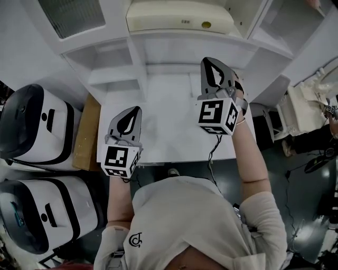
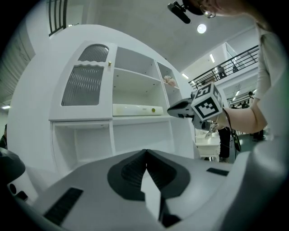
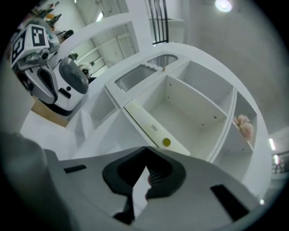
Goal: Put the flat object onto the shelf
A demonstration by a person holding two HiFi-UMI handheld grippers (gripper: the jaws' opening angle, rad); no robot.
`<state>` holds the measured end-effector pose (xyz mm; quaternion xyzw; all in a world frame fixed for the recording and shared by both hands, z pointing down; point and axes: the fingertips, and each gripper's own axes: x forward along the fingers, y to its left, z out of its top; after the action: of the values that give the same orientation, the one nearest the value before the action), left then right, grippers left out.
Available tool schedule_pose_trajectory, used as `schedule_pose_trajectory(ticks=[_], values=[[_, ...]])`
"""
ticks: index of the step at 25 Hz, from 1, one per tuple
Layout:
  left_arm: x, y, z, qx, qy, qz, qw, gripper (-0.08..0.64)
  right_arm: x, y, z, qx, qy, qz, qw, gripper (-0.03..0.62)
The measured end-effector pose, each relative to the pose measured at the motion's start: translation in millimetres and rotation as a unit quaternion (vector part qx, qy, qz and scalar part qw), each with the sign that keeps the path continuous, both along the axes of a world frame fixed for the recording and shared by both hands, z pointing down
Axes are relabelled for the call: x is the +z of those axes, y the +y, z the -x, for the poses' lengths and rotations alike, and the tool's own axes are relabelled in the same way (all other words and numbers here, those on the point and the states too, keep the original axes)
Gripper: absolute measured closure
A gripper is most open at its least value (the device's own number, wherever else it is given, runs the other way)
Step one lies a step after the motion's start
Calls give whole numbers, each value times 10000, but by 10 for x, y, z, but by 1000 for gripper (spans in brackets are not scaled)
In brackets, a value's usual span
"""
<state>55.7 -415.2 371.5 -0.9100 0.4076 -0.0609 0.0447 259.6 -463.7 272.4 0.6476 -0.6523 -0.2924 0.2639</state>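
**Flat object shelved: back out clean**

Left tool, clenched and empty, hangs over the worktop. The flat object lies on the shelf. Right tool, clenched on nothing, is nearest it; best drawn straight back without nudging.

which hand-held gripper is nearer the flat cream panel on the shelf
Right. The right hand-held gripper is just in front of the flat cream panel; the left hand-held gripper is farther back and leftward.
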Motion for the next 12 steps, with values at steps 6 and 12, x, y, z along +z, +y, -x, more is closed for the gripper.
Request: schedule_pose_trajectory(ticks=[6, 12], values=[[-101, 32, -94, 130, -13, -141, 9998, 547, 201, 409, 34, -422, -1347, -83, 9899, 584], [-223, -17, -82, 61, 72, -313, 9995, 548, 559, 626, 51, -731, -2148, 30, 9739, 586]])
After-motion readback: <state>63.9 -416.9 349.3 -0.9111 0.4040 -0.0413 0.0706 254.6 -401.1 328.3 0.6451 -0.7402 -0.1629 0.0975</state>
